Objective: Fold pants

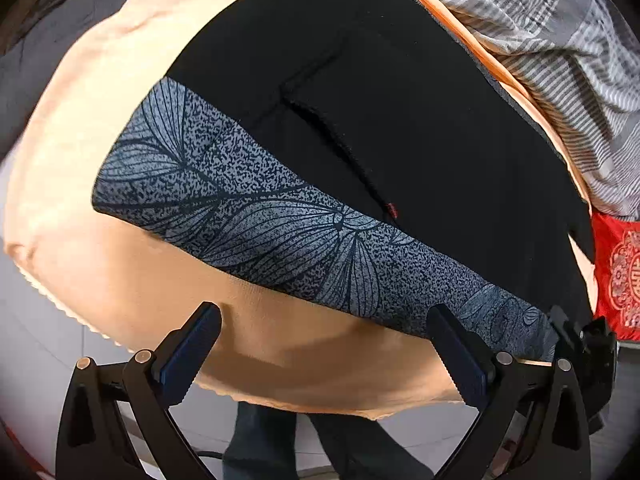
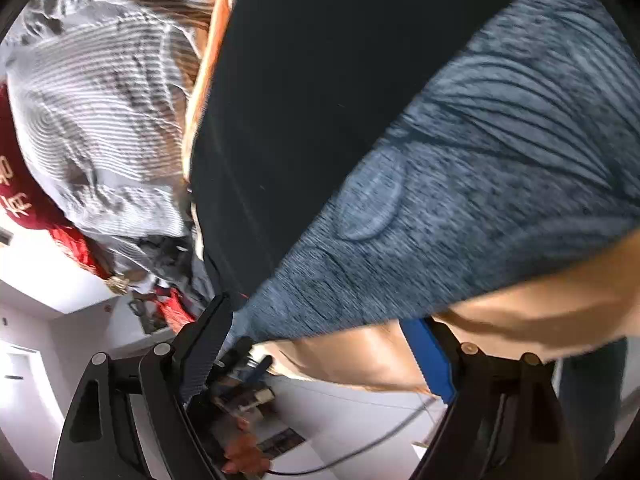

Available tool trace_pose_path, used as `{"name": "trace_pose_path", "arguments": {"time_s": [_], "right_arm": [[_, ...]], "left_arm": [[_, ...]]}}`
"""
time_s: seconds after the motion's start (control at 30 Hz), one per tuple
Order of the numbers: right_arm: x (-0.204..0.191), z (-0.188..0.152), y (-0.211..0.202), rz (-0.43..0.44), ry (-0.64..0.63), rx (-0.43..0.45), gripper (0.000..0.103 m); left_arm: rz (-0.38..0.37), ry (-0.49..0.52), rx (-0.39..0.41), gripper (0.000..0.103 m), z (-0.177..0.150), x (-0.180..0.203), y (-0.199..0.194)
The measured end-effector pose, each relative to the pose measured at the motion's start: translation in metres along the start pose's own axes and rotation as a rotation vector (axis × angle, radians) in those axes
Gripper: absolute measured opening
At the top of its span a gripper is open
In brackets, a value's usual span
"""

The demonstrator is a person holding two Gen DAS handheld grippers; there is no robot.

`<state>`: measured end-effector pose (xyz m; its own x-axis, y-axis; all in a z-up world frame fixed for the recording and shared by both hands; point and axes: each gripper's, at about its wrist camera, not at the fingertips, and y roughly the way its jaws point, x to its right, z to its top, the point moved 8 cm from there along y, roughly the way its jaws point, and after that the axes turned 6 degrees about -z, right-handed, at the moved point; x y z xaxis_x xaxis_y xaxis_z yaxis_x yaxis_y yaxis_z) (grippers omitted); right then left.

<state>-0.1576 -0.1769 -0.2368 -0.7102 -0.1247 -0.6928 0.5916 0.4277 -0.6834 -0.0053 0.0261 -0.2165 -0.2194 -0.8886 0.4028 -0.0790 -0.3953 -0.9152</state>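
Black knit: the black stretch pants with a wide grey-blue waistband printed in fine leaf veins lie spread on a peach, slightly fuzzy blanket, waistband towards the near edge.
Surface underneath: the peach blanket looks to cover a bed; its scalloped hem hangs over the near edge, with pale floor below.
Seam: a raised stitched ridge runs down the middle of the black cloth to a small red tag just above the band.
Left claw: released, jaws standing wide, nothing between them; it hangs over bare blanket just short of the waistband.
Right claw: also released and empty, jaws wide apart. In its own blurred view the end corner of the waistband sits between the two fingers, not yet pinched as far as I can tell.
Step in hand, as I judge it: bringing both claws to the waistband for a first grip.
Doing it well: take the band at two well-separated points, catch both layers, and leave the blanket beneath out of the bite.
Handling guess: the knit looks soft and stretchy, so it will likely sag between grips; the thick band should hold better.
Further off: a grey-and-white striped crumpled cloth lies beyond the pants, and a red embroidered cloth beside it.
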Motion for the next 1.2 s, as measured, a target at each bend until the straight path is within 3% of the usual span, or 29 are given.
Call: {"name": "trace_pose_path", "arguments": {"time_s": [0.07,0.2,0.23,0.43,0.6,0.67,0.73,0.77,0.8,0.83,0.87,0.93,1.03,1.2], "right_arm": [[-0.006,0.005,0.003,0.023,0.000,0.003,0.084],[-0.025,0.010,0.006,0.089,0.041,-0.024,0.046],[-0.030,0.010,0.005,0.102,0.049,-0.032,0.042],[-0.055,0.010,-0.009,0.177,0.041,-0.032,0.038],[-0.060,0.008,-0.008,0.147,0.020,-0.039,0.038],[-0.057,0.008,-0.007,0.131,0.017,-0.042,0.038],[-0.051,0.007,-0.010,0.095,0.011,-0.045,0.036],[-0.051,0.006,-0.010,0.079,0.005,-0.047,0.033],[-0.050,0.006,-0.010,0.054,-0.003,-0.049,0.023],[-0.048,0.006,-0.010,0.019,-0.011,-0.049,0.013],[-0.046,0.006,-0.011,-0.003,-0.011,-0.048,0.009],[-0.045,0.009,-0.015,-0.032,-0.008,-0.047,0.009],[-0.064,0.015,-0.026,-0.040,-0.061,-0.049,0.009],[-0.111,0.050,-0.042,-0.060,-0.184,-0.086,0.009]], "left_arm": [[-0.027,-0.025,0.005,0.103,0.003,-0.002,0.001],[-0.118,-0.111,0.021,0.103,0.013,-0.002,0.000],[-0.129,-0.125,0.024,0.103,0.015,-0.002,0.000],[-0.190,-0.183,0.033,0.103,0.016,-0.002,0.000],[-0.199,-0.296,0.092,0.102,0.035,-0.013,-0.002],[-0.132,-0.261,0.114,0.082,0.041,-0.014,-0.008],[-0.090,-0.216,0.109,0.052,0.045,-0.013,-0.011],[-0.088,-0.205,0.108,0.042,0.046,-0.014,-0.013],[-0.092,-0.199,0.095,0.028,0.047,-0.015,-0.014],[-0.094,-0.204,0.096,0.025,0.048,-0.015,-0.018],[-0.097,-0.201,0.104,0.025,0.048,-0.016,-0.024],[-0.085,-0.160,0.120,0.019,0.052,-0.008,-0.039],[-0.072,-0.115,0.138,0.019,0.057,0.011,-0.058],[-0.103,-0.073,0.183,0.019,0.098,0.054,-0.086]]}}
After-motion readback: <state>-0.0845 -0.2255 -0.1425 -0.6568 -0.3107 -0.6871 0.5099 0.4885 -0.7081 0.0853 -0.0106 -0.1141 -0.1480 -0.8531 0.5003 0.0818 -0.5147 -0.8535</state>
